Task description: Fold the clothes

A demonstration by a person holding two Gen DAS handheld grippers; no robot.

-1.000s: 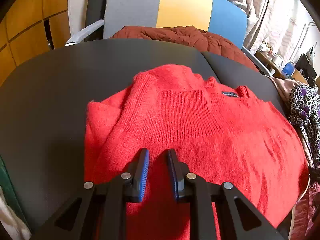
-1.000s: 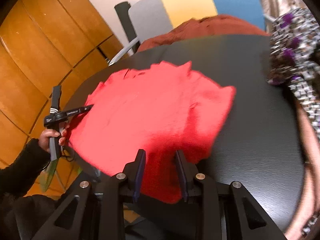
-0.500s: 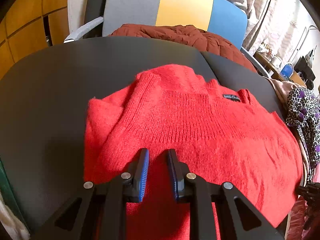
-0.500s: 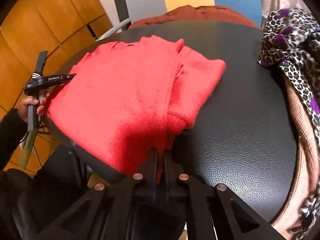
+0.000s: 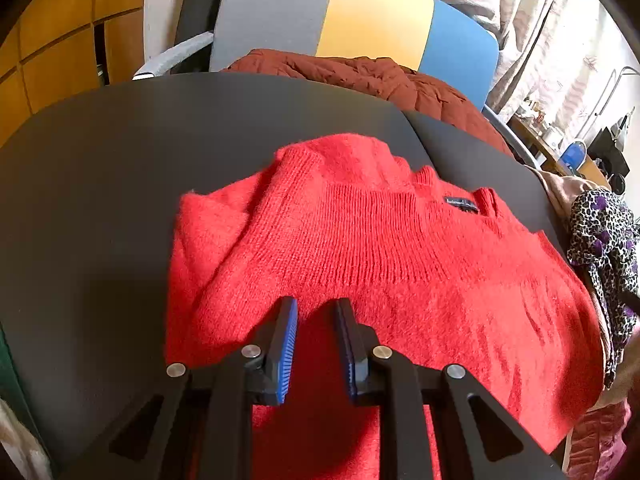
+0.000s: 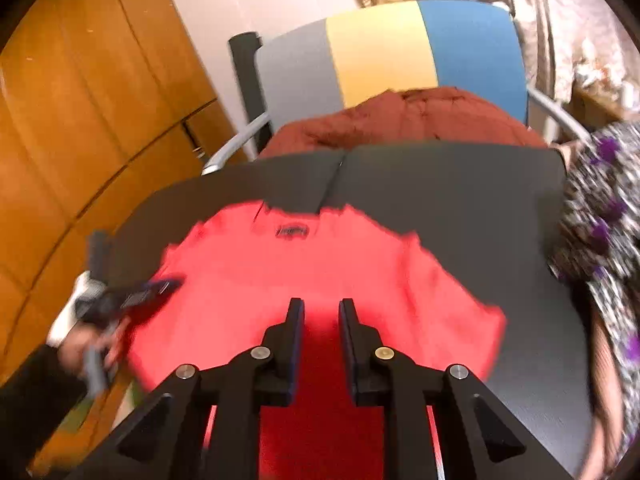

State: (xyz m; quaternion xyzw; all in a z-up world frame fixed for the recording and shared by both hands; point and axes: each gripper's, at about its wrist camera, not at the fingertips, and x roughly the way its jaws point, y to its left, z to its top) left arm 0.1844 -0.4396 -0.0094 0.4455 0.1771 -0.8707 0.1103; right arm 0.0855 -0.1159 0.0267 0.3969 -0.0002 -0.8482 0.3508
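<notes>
I have 2 grippers, both with jaws parted and holding nothing: my left gripper [image 5: 316, 312] and right gripper [image 6: 321, 312] hover over 1 fuzzy red knit sweater [image 5: 380, 272], lying flat on 1 black table [image 5: 100, 184].

Fuzzy knit sweater [image 5: 380, 264]; matt blk table [image 5: 120, 168].

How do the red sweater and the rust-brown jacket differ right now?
The red sweater lies spread on the black table; the rust-brown jacket sits bunched on the chair behind it. The sweater is bright red fuzzy knit with a ribbed band and a small dark neck label; the jacket is darker, crinkled and looks quilted. The sweater lies under both tools; the jacket lies beyond them. Shared: both are reddish garments, ungripped.
</notes>
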